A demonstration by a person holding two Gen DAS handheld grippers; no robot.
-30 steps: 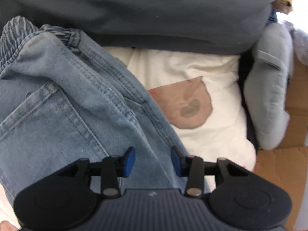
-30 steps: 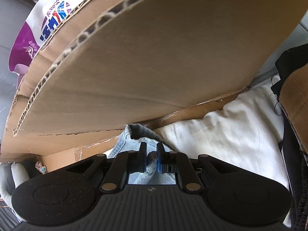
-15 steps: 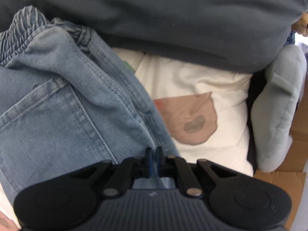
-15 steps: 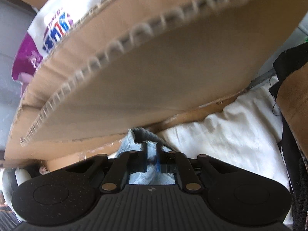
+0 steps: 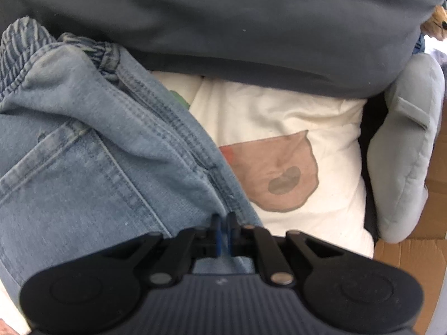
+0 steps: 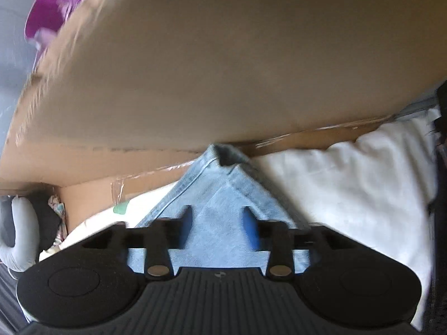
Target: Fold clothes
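Light blue jeans [image 5: 83,150] with an elastic waistband fill the left of the left wrist view, lying on a white cloth with a brown bear print [image 5: 279,178]. My left gripper [image 5: 223,224] is shut on a fold of the jeans at their right edge. In the right wrist view a hem end of the jeans [image 6: 218,195] lies on white fabric [image 6: 349,184]. My right gripper [image 6: 218,217] is over it, its jaws opening, the denim lying between the spread blue pads without being pinched.
A dark grey garment [image 5: 223,28] hangs across the top of the left wrist view. A pale grey padded piece [image 5: 405,145] lies at right, cardboard [image 5: 419,256] beyond it. A big cardboard flap [image 6: 209,69] looms over the right gripper, a purple package [image 6: 53,8] behind it.
The left gripper closed on the jeans' edge and stays shut. The right gripper, earlier clamped on the denim hem, has spread its jaws and shifted, releasing the hem.
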